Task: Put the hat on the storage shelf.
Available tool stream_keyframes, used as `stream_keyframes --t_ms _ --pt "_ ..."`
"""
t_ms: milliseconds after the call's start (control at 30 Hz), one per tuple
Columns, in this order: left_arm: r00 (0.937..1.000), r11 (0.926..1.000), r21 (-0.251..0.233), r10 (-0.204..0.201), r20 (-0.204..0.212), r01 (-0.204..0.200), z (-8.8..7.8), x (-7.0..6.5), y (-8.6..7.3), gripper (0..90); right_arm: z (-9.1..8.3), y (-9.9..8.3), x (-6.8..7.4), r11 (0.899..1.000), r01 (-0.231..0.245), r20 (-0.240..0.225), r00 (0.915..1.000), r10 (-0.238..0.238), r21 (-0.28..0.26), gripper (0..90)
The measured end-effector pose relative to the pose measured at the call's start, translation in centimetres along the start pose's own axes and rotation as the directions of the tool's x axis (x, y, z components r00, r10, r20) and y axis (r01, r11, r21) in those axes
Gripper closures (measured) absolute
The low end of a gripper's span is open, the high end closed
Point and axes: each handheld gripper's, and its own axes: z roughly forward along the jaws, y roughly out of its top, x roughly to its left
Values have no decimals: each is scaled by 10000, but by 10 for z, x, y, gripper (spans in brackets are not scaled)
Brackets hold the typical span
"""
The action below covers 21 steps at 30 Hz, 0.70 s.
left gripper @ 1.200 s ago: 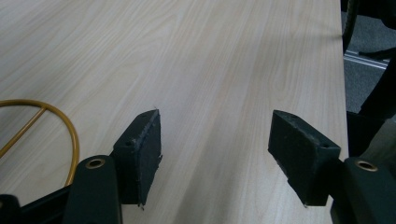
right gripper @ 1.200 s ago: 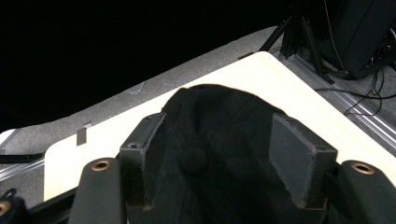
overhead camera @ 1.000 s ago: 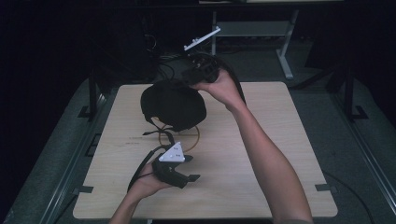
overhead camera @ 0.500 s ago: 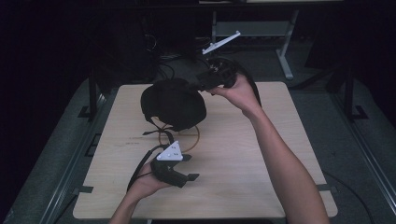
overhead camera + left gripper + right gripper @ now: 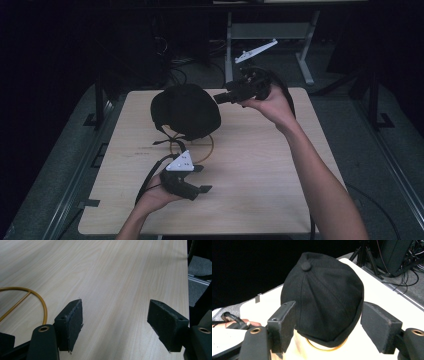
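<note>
A pale wooden bench (image 5: 260, 165) stands on grey floor; beyond its far edge, a metal stand (image 5: 265, 32) and tangled cables (image 5: 185, 55).

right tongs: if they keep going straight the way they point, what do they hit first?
Probably the black cap. The right tongs, open, point straight at it, with nothing between; depth is hard to judge.

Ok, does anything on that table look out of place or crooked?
Mildly. The black fabric cap sits on a thin gold wire ring stand that pokes out from under one edge, so the cap looks off-centre on it. No damage or spill shows on the pale wooden table.
</note>
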Motion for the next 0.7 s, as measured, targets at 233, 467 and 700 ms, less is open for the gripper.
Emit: stream_keyframes --t_ms 233,467,700 --pt "10000 10000 -18 -35 24 35 1 0 0 284 -11 -14 -3 10000 -37 125 9999 36 76 256" --pt "10000 10000 25 -60 73 60 3 -1 0 284 -23 -29 -7 9996 -237 193 9995 239 -128 244" --pt "10000 9999 120 -1 22 1 4 -1 -1 284 -28 -45 -10 9991 -340 168 9993 344 -257 242"
